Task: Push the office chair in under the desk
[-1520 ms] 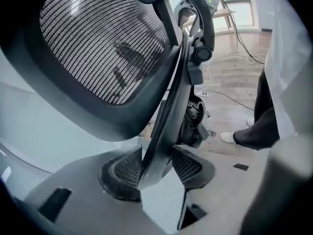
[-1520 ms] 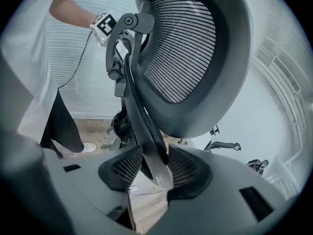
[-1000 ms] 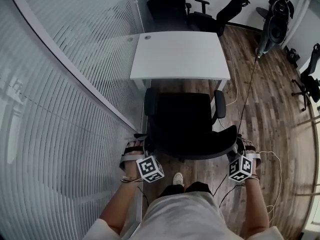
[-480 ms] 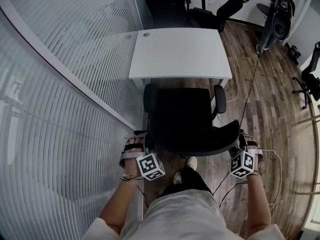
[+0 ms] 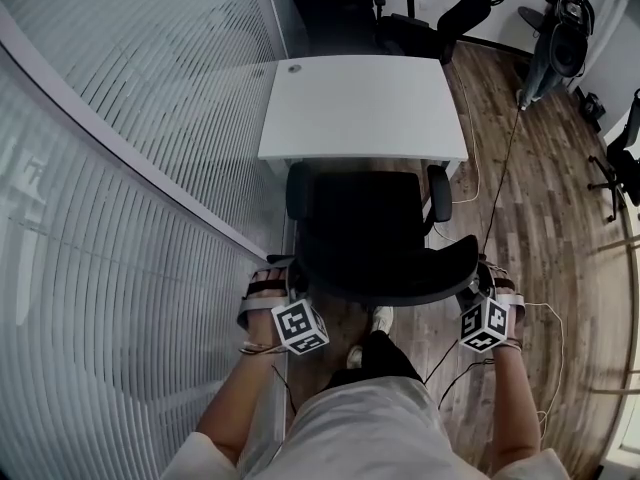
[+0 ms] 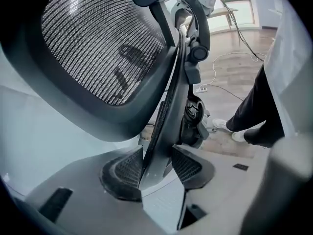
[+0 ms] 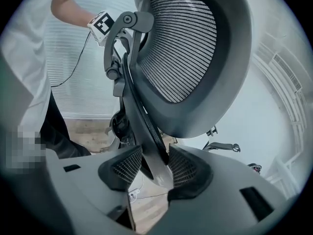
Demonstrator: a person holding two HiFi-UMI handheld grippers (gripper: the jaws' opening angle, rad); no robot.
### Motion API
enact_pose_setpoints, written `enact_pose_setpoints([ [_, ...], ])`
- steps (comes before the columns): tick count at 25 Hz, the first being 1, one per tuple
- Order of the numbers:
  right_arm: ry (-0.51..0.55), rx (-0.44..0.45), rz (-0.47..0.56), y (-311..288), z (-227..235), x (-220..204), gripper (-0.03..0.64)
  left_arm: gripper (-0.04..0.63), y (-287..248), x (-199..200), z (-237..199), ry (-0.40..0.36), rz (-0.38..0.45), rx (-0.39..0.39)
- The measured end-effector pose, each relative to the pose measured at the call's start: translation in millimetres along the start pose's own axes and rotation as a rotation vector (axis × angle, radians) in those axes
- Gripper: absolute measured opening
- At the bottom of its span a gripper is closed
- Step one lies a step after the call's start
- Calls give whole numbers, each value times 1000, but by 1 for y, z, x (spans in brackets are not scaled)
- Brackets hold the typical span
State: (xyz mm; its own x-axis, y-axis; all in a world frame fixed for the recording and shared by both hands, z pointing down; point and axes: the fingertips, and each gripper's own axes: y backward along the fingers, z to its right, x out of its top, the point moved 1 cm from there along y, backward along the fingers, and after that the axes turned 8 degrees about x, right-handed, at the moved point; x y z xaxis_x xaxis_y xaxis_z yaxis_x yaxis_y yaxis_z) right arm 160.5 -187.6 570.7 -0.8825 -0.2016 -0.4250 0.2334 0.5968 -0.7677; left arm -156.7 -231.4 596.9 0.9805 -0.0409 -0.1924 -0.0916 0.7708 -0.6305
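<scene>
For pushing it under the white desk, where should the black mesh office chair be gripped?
Grip the black mesh office chair by its backrest's thin side rims, from behind: they fit between jaws, as the left gripper and right gripper show.

- Slatted glass wall [image 5: 120, 218], just left of the left gripper [image 5: 283, 276].
- Wooden floor [image 5: 545, 198], stretching right of the right gripper [image 5: 484, 276].
- Spare black chairs [image 5: 350, 13], far ahead of both grippers.
- Another chair [image 5: 620, 158], far right.

One white rectangular desk [image 5: 360, 103]. One black mesh-backed office chair [image 5: 375, 233] stands in front of it. At least two more black chairs [image 5: 335, 8] stand beyond the desk, and another black chair [image 5: 622, 153] at the right edge. Two grippers: left gripper [image 6: 156, 168], right gripper [image 7: 151, 168].
</scene>
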Motion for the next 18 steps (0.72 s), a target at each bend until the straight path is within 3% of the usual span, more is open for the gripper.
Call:
enact_pose_setpoints([
  [18,-9,-4,14,-35,50,13,178,199,-48,4,-42,24,-27,-4],
])
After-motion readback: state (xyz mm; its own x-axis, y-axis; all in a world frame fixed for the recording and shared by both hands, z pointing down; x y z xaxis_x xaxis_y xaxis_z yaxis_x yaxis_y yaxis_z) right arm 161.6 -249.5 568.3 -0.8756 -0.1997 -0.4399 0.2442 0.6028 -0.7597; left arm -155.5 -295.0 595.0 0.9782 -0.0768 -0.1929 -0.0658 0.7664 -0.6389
